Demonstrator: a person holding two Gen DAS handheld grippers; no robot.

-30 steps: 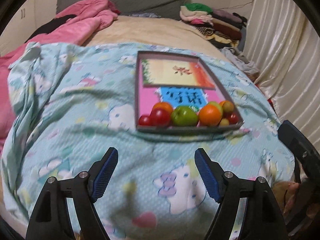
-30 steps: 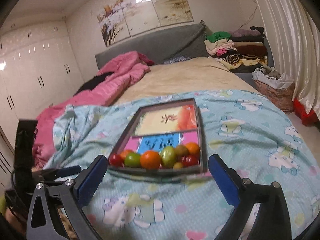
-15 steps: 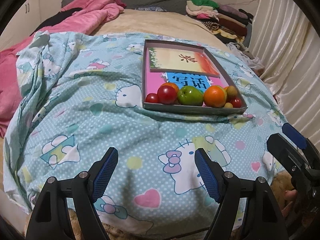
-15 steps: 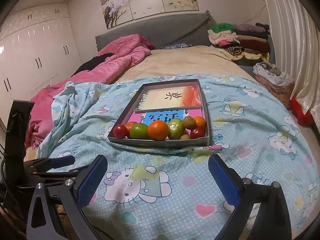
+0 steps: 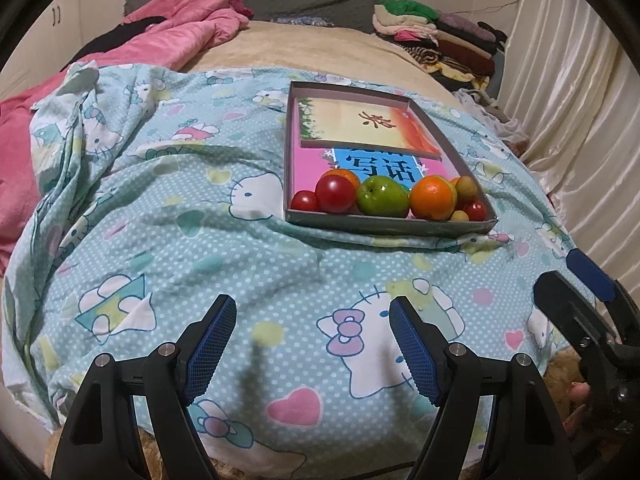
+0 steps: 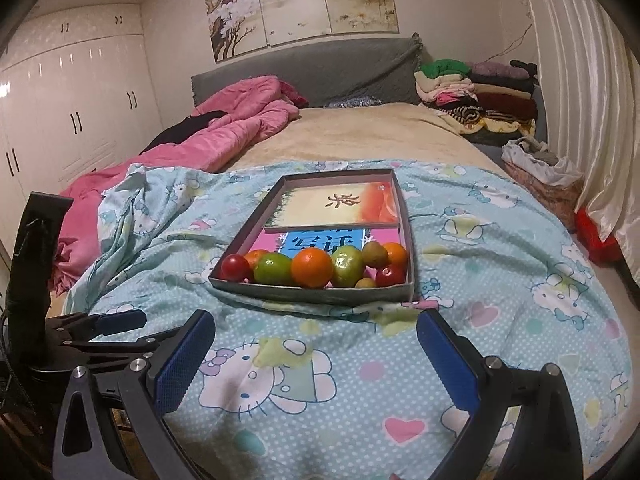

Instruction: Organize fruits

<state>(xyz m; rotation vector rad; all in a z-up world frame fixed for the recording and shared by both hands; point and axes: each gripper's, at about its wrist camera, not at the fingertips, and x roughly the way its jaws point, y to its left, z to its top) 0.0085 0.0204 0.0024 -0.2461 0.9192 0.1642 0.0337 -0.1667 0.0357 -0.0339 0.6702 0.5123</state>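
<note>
At the near end of the shallow box (image 5: 392,226) on the bed (image 5: 224,248), the fruits (image 5: 384,198) lie bunched together; both views now sit farther back from it, left gripper (image 5: 313,338) and right gripper (image 6: 316,356) wide open, empty.

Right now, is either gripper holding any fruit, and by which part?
Nothing is held. The left gripper and right gripper both hover with open jaws over the blanket, short of the fruit tray.
</note>
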